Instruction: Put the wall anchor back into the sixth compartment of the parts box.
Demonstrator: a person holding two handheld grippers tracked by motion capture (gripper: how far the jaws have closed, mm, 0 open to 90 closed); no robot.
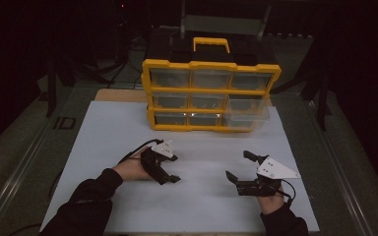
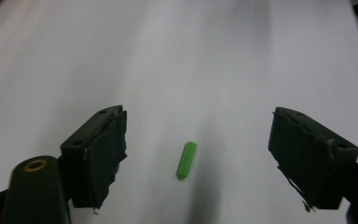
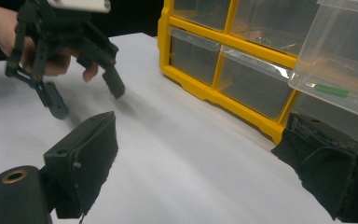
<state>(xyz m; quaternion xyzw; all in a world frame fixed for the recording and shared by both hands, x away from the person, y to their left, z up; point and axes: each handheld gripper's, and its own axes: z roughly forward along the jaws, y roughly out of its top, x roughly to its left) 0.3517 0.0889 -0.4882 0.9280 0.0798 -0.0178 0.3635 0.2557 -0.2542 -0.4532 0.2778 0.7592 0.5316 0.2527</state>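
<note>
A: What's the target & how many?

B: One small green ribbed plastic peg (image 2: 187,160), lying flat on the white table sheet (image 1: 202,196). It sits btwn the two black jaws of the left gripper (image 2: 196,158), a bit nearer the left-hand jaw in the left gripper view, touching neither. Its long axis runs roughly away from the camera, tilted slightly.

A: Left gripper state?

B: Released, jaws apart w/ the peg in the gap, pads not pressing on it. It's tipped down at the sheet, held in the person's left hand (image 1: 130,169).

A: And the right one?

B: Right gripper (image 1: 240,167) also released, jaws wide, nothing btwn them. Held just above the sheet, well apart from the left one. Two grippers total, each w/ a grey three-cornered plate on top.

A: What else is there?

B: One yellow-framed parts organiser w/ clear plastic drawers (image 1: 210,93), standing at the far edge of the sheet, yellow handle on top. Nine drawers, 3 x 3. One clear drawer (image 3: 340,60) at lower right is pulled out; the right gripper view shows two more green pegs inside it.

A: Any brand or text?

B: None I can read.
</note>
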